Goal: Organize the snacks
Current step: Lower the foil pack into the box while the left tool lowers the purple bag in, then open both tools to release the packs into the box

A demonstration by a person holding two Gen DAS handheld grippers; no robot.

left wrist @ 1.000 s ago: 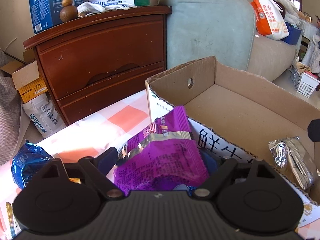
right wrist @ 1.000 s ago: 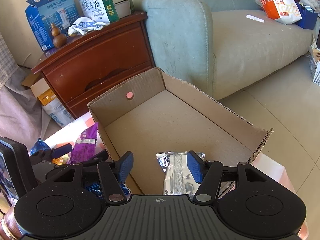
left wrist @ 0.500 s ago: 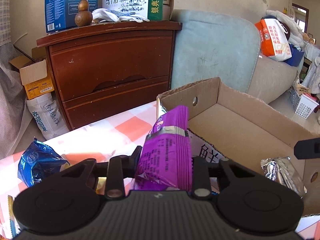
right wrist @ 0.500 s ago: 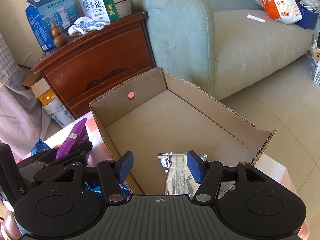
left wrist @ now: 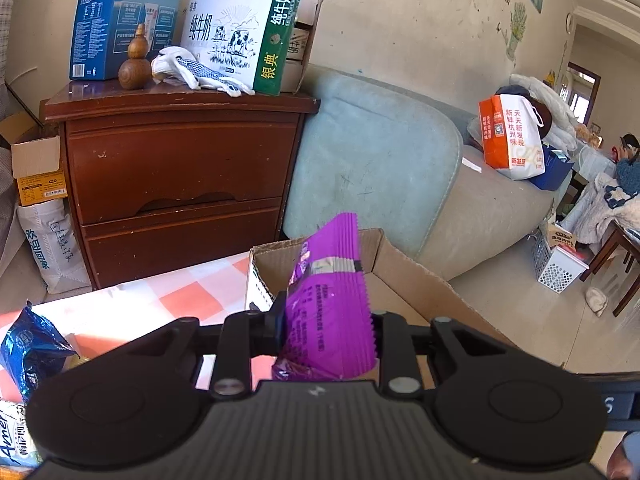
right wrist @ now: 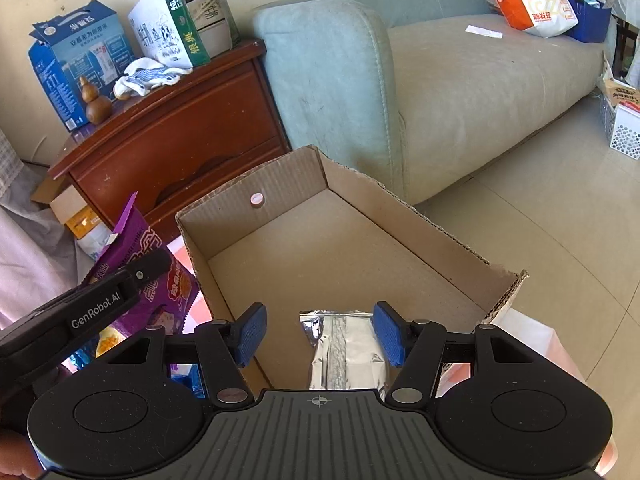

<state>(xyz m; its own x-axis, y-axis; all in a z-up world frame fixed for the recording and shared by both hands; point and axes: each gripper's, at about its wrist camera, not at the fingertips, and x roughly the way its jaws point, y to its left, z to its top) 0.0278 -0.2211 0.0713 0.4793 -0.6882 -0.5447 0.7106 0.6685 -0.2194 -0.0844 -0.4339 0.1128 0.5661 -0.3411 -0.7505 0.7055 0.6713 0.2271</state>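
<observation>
Beside the cardboard box (right wrist: 400, 216), left tool's (left wrist: 326, 330) purple packet (right wrist: 138, 256) printed face.

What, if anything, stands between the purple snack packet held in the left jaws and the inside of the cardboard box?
Only the box's near side wall. The purple snack packet, gripped by the left gripper, is outside the cardboard box, raised beside that wall. The box is open-topped, holding just a silver packet under the open right gripper.
</observation>
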